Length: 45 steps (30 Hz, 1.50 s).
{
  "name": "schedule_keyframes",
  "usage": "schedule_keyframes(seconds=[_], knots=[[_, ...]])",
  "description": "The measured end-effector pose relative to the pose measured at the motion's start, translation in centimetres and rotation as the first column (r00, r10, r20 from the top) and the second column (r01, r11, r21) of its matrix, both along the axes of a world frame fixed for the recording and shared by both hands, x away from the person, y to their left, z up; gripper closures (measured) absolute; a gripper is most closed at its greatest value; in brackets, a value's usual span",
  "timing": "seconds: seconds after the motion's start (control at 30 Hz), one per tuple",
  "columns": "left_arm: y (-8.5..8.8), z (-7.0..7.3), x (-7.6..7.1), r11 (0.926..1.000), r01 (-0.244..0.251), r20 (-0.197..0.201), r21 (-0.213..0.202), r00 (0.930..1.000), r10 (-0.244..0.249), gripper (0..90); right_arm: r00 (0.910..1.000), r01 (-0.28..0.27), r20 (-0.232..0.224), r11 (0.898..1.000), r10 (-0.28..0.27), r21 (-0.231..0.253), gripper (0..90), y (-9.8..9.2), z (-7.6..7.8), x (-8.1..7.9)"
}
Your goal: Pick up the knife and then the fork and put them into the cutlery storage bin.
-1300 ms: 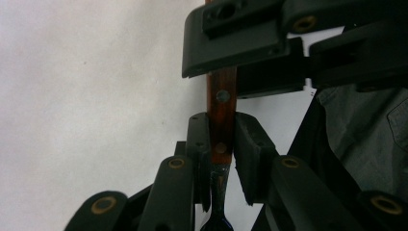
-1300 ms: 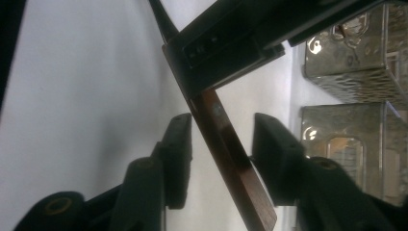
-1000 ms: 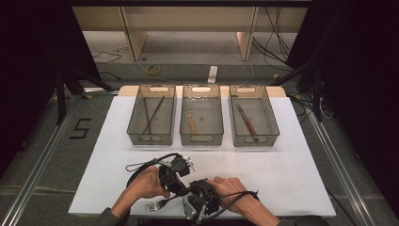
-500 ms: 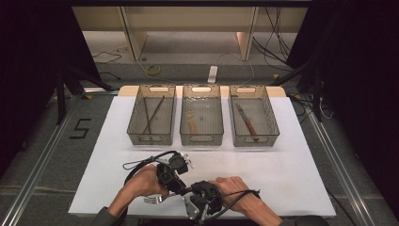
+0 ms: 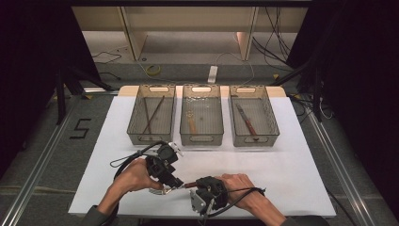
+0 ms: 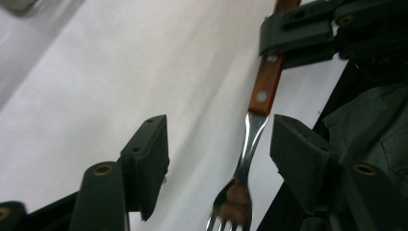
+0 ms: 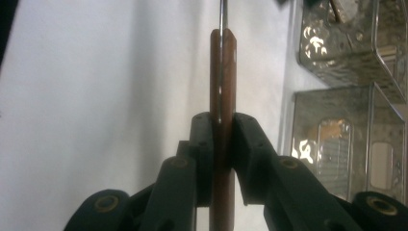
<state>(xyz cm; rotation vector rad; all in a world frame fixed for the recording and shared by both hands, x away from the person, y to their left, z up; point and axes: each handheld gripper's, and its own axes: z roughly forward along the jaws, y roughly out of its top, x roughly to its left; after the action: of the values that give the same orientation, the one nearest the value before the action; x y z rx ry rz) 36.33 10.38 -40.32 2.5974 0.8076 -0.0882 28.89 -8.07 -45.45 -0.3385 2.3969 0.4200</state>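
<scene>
High view: white table sheet [image 5: 291, 155] with three clear bins along its far side; left bin [image 5: 151, 114] holds dark thin sticks, middle bin [image 5: 201, 114] a wooden-handled utensil, right bin [image 5: 253, 115] a brown-handled piece of cutlery; at the near edge both hands meet, left gripper [image 5: 173, 184] just left of right gripper [image 5: 195, 186], and a fork [image 5: 176, 187] lies level between them, head toward the left, brown handle toward the right. Left gripper view: the left gripper [image 6: 219, 147] has just been opening; its jaws stand spread, the fork [image 6: 250, 144] passing between them with a clear gap to the left pad and a narrow one to the right, neither pad pressing it; steel neck and tines point to the near bottom, wooden riveted handle runs up into the right gripper [image 6: 298, 36], which clamps it. Right gripper view: the right gripper [image 7: 222, 144] is pinching the fork handle [image 7: 222, 72] edge-on, pads tight on both flat sides; handle stands up the middle, thin steel neck beyond it; bins sit at the right over the white sheet.
</scene>
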Motion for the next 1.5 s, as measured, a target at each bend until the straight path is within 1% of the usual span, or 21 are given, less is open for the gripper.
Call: schedule_keyframes(seconds=[0.13, 0.3, 0.37, 0.47, 0.57, 0.63, 0.7, 0.77, 0.8, 0.83, 0.87, 0.93, 1.0, 1.1, 1.17, 1.23, 1.3, 1.33, 1.37, 1.43, 1.5], knots=[[0.9, 0.5, 0.3, 0.9986, -0.043, 0.02, -0.029, 0.9988, 0.044, 33.9, 0.9995, 0.031, 0.0, 1.0, -0.031, 0.007, 79.5, -0.8, 0.3, 0.5], [2.3, 1.0, 0.8, 0.9917, -0.106, 0.053, -0.072, 0.9925, 0.11, 29.1, 0.9978, 0.065, 0.006, 0.998, -0.066, 0.019, 79.5, -2.2, 0.7, 1.4], [2.7, 1.1, 0.9, 0.9854, -0.136, 0.078, -0.102, 0.9865, 0.144, 27.0, 0.9967, 0.081, -0.001, 0.996, -0.081, 0.025, 79.6, -2.8, 0.8, 1.8], [3.4, 1.4, 1.0, 0.9747, -0.169, 0.135, -0.146, 0.9727, 0.189, 24.3, 0.9938, 0.111, -0.004, 0.993, -0.111, 0.041, 79.6, -3.7, 1.0, 2.5], [4.2, 1.6, 0.9, 0.9533, -0.212, 0.191, -0.215, 0.948, 0.254, 22.6, 0.9883, 0.152, -0.005, 0.987, -0.152, 0.047, 79.8, -4.8, 1.4, 3.3], [4.8, 1.7, 0.7, 0.9322, -0.237, 0.218, -0.273, 0.9285, 0.3, 21.5, 0.9811, 0.194, -0.011, 0.979, -0.193, 0.067, 79.8, -5.6, 1.7, 3.9], [5.4, 1.5, 0.5, 0.9108, -0.245, 0.23, -0.332, 0.9155, 0.33, 20.7, 0.9722, 0.234, -0.01, 0.969, -0.234, 0.079, 79.9, -6.4, 1.9, 4.5], [5.8, 1.0, 0.2, 0.8849, -0.258, 0.216, -0.388, 0.9076, 0.36, 20.3, 0.9632, 0.268, -0.012, 0.958, -0.268, 0.1, 80.0, -7.1, 2.2, 5.0], [5.9, 0.9, 0.1, 0.8833, -0.259, 0.222, -0.39, 0.9045, 0.364, 20.3, 0.9572, 0.289, -0.019, 0.95, -0.289, 0.115, 80.1, -7.4, 2.4, 5.3], [6.0, 0.6, -0.1, 0.8779, -0.262, 0.231, -0.401, 0.8985, 0.374, 20.1, 0.9535, 0.301, -0.026, 0.945, -0.3, 0.125, 80.1, -7.6, 2.5, 5.4], [6.1, 0.4, -0.2, 0.8685, -0.266, 0.233, -0.418, 0.8928, 0.386, 20.1, 0.9484, 0.317, -0.036, 0.938, -0.315, 0.139, 80.2, -7.8, 2.7, 5.7], [6.3, -0.1, -0.6, 0.8583, -0.267, 0.234, -0.438, 0.8878, 0.396, 20.0, 0.9383, 0.346, -0.046, 0.926, -0.343, 0.155, 80.2, -8.2, 2.9, 6.2], [6.4, -0.5, -0.8, 0.8627, -0.263, 0.243, -0.432, 0.8873, 0.392, 18.7, 0.9269, 0.375, -0.063, 0.91, -0.37, 0.174, 80.3, -8.6, 3.3, 6.7], [6.7, -0.8, -1.3, 0.8543, -0.258, 0.254, -0.451, 0.8806, 0.4, 17.6, 0.9104, 0.414, -0.095, 0.886, -0.403, 0.208, 80.4, -9.2, 3.9, 7.5], [6.9, -0.8, -1.4, 0.8481, -0.256, 0.268, -0.464, 0.8722, 0.409, 16.6, 0.8959, 0.444, -0.121, 0.866, -0.428, 0.229, 80.5, -9.7, 4.3, 8.0], [7.0, -0.8, -1.5, 0.8469, -0.251, 0.282, -0.469, 0.866, 0.413, 16.5, 0.8835, 0.468, -0.14, 0.848, -0.447, 0.247, 80.6, -10.2, 4.6, 8.6], [7.2, -0.7, -1.5, 0.8364, -0.256, 0.284, -0.485, 0.8581, 0.428, 15.9, 0.8709, 0.491, -0.173, 0.827, -0.46, 0.274, 80.7, -10.6, 5.0, 9.2], [7.3, -0.8, -1.5, 0.8352, -0.256, 0.284, -0.487, 0.8578, 0.428, 15.8, 0.8622, 0.506, -0.189, 0.813, -0.47, 0.287, 80.8, -10.9, 5.2, 9.5], [7.3, -0.8, -1.6, 0.833, -0.256, 0.289, -0.49, 0.8538, 0.433, 15.8, 0.8578, 0.514, -0.197, 0.806, -0.475, 0.293, 80.8, -11.0, 5.3, 9.8], [7.4, -0.9, -1.7, 0.8321, -0.257, 0.299, -0.492, 0.8475, 0.438, 15.6, 0.8402, 0.542, -0.222, 0.783, -0.495, 0.307, 80.9, -11.4, 5.6, 10.5], [7.6, -0.9, -1.8, 0.8322, -0.257, 0.301, -0.491, 0.8463, 0.439, 15.7, 0.8253, 0.564, -0.242, 0.759, -0.51, 0.324, 81.0, -11.9, 5.9, 11.2]])
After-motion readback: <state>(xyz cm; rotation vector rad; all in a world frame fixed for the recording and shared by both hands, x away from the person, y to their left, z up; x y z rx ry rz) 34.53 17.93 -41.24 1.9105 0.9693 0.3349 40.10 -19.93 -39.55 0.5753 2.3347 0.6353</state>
